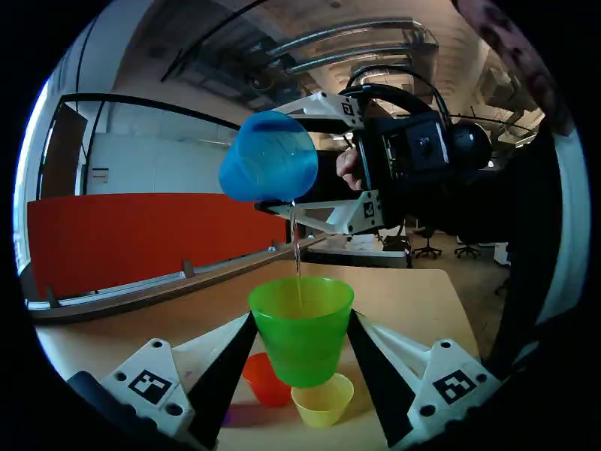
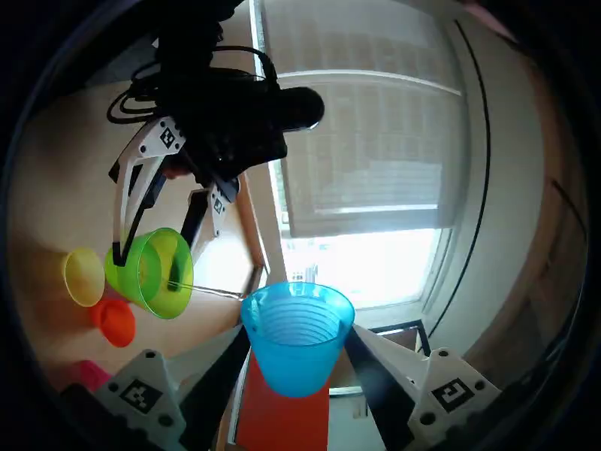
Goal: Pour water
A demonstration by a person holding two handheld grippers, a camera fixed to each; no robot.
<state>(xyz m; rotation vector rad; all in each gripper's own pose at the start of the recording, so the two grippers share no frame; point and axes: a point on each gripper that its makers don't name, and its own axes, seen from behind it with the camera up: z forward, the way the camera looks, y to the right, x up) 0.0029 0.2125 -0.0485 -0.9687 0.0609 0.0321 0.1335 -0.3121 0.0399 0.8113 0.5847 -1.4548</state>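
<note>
Fingers (image 1: 225, 368) of the left gripper (image 1: 300, 322) clamp a translucent green plastic cup (image 1: 302, 342), lower centre. Beyond, upper centre, the right gripper (image 1: 282, 154) pinches a tilted translucent blue plastic cup (image 1: 263, 161); a thin water stream (image 1: 297, 255) falls into the green cup.

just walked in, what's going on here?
A person is pouring water between cups. The right gripper clamps a tilted blue cup, and a thin stream falls into the upright green cup held by the left gripper. An orange cup and a yellow cup sit on the table.
</note>
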